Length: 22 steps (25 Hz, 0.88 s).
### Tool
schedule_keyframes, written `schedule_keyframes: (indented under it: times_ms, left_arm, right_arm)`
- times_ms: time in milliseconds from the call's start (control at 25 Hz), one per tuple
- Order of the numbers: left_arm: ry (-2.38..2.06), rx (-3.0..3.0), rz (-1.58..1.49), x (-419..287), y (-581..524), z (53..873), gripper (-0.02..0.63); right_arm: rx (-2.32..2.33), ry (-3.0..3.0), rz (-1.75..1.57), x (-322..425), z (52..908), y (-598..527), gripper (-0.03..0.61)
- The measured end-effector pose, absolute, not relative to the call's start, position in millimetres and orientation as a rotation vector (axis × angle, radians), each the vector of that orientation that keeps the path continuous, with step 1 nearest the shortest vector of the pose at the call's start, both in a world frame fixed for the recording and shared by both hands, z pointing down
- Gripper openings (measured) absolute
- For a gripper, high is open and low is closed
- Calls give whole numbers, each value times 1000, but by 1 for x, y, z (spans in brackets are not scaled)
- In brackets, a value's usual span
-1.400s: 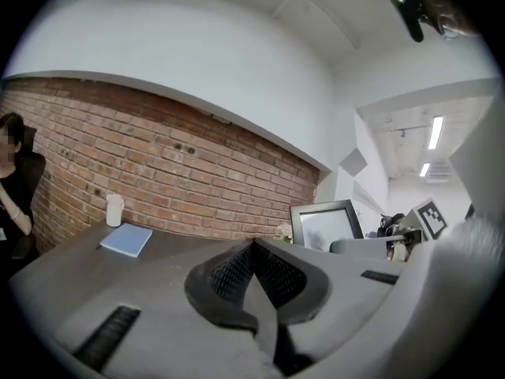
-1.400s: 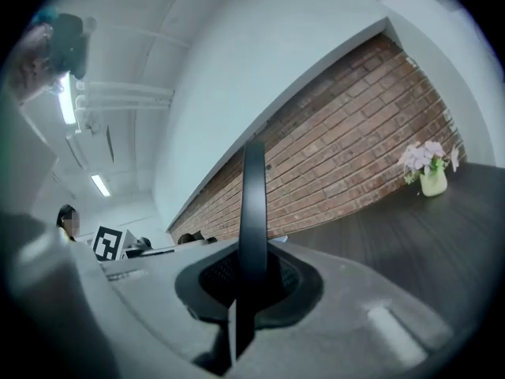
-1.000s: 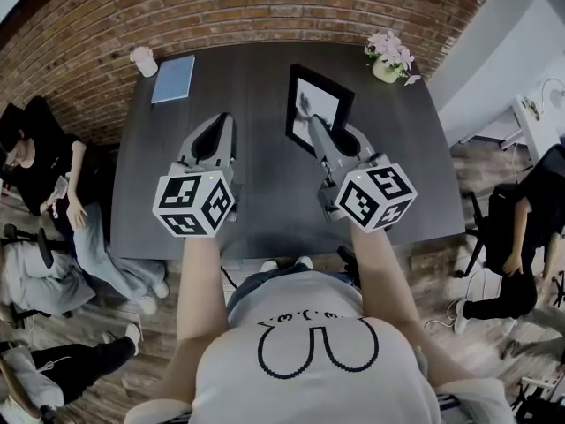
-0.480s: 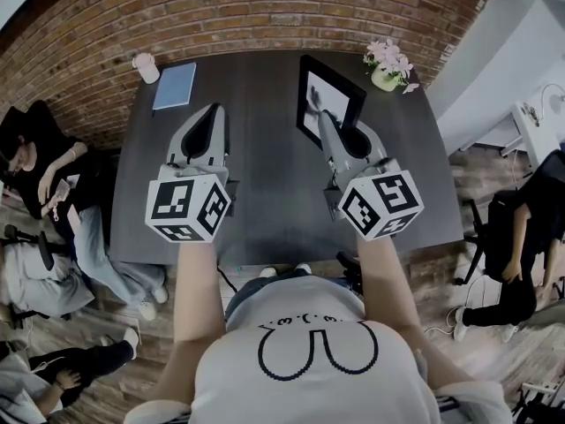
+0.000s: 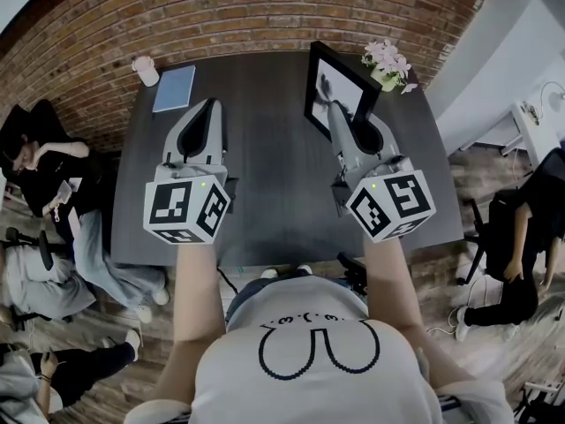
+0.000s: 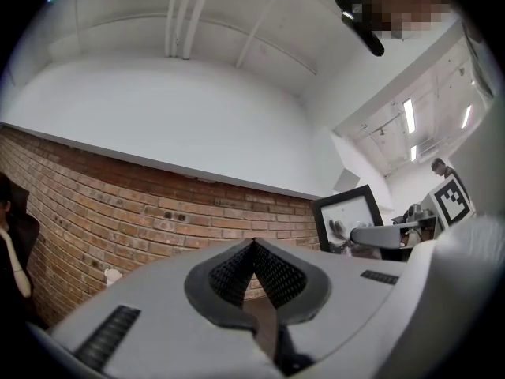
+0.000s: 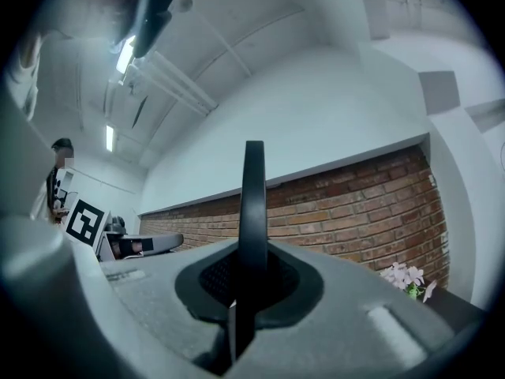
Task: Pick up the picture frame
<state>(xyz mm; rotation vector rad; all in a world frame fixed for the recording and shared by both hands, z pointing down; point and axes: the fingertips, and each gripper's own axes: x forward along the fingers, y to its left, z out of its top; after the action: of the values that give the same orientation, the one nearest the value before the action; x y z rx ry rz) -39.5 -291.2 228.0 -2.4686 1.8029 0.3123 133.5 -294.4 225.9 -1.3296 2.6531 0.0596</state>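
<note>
Picture frame (image 5: 325,82) held upright!
It is pinched by the right gripper (image 5: 333,106); the left gripper (image 5: 212,106) is pressed together, empty.

Red brick wall (image 5: 265,7) runs behind a dark grey table (image 5: 274,175), with wood plank floor (image 5: 141,365) all round. White wall (image 5: 494,60) to the right. Above the brick, white upper wall (image 6: 158,125) and white ceiling (image 6: 95,14) with exposed pipes (image 6: 188,14) — linear ceiling lights (image 6: 408,114) lit further back.
</note>
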Motion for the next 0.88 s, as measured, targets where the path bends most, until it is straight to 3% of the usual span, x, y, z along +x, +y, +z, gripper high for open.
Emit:
schedule_keyframes:
  times_ms: [880]
  left_arm:
    - [1792, -2472, 340, -42, -288, 222, -2]
  right_arm:
    - [-1341, 2659, 121, 130, 224, -290, 11]
